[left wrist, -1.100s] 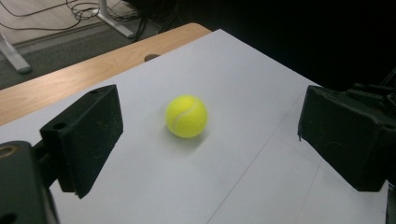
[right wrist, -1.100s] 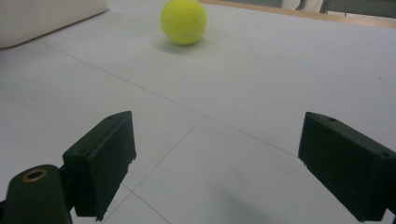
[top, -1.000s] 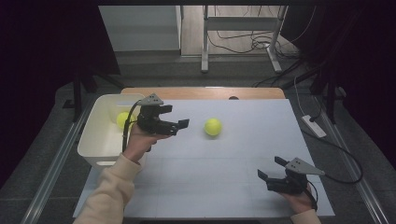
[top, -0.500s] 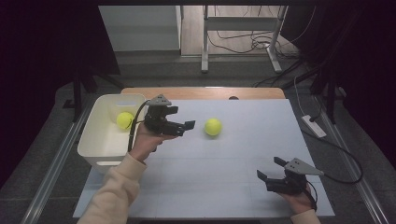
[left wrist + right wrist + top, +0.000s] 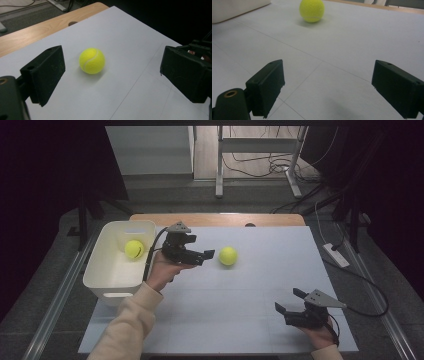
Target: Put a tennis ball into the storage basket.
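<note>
reaching step: the left gripper (image 5: pixel 206 254), jaws wide and empty, hovers just beside the tennis ball (image 5: pixel 228 255) mid-surface; next it must straddle and close. right gripper (image 5: pixel 286 306) idles wide near the front edge

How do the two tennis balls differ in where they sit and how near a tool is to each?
The tennis ball on the sheet lies free on the white sheet; the tennis ball in the bin rests inside the white bin. The ball on the sheet sits just ahead of the open left tool, untouched; the ball in the bin lies behind that hand. Both are yellow-green and look alike in size.
</note>
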Demonstrator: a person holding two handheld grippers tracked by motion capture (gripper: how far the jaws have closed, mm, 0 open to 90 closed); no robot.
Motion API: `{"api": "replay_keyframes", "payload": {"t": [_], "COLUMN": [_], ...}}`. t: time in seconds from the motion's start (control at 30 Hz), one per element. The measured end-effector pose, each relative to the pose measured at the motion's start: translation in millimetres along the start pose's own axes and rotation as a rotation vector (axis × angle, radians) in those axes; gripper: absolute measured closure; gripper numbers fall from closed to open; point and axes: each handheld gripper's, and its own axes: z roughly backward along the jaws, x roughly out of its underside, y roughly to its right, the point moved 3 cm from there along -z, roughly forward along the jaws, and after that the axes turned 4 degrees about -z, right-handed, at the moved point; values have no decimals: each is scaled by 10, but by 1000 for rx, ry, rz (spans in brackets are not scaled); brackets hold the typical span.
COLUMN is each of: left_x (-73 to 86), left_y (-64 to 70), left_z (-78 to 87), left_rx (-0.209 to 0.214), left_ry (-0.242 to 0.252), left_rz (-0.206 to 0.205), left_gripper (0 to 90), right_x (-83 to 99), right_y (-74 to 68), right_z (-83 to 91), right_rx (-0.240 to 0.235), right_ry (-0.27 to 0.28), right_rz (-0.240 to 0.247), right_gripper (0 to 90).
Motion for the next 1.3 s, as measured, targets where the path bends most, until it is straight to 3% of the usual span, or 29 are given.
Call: {"api": "replay_keyframes", "payload": {"t": [0.7, 1.3], "left_x": [10, 57], "left_y": [-3, -88], "left_z": [-347, -624], "left_rx": [4, -6], "left_ry": [-65, -110], "left_rz": [7, 32], "left_gripper": [57, 47], "right_x": [4, 8], "right_y": [5, 5], "right_z": [-7, -16], "right_rx": [-1, -2], "right_ry": [-3, -8], "right_rz": [1, 0], "right_gripper": [109, 109]}}
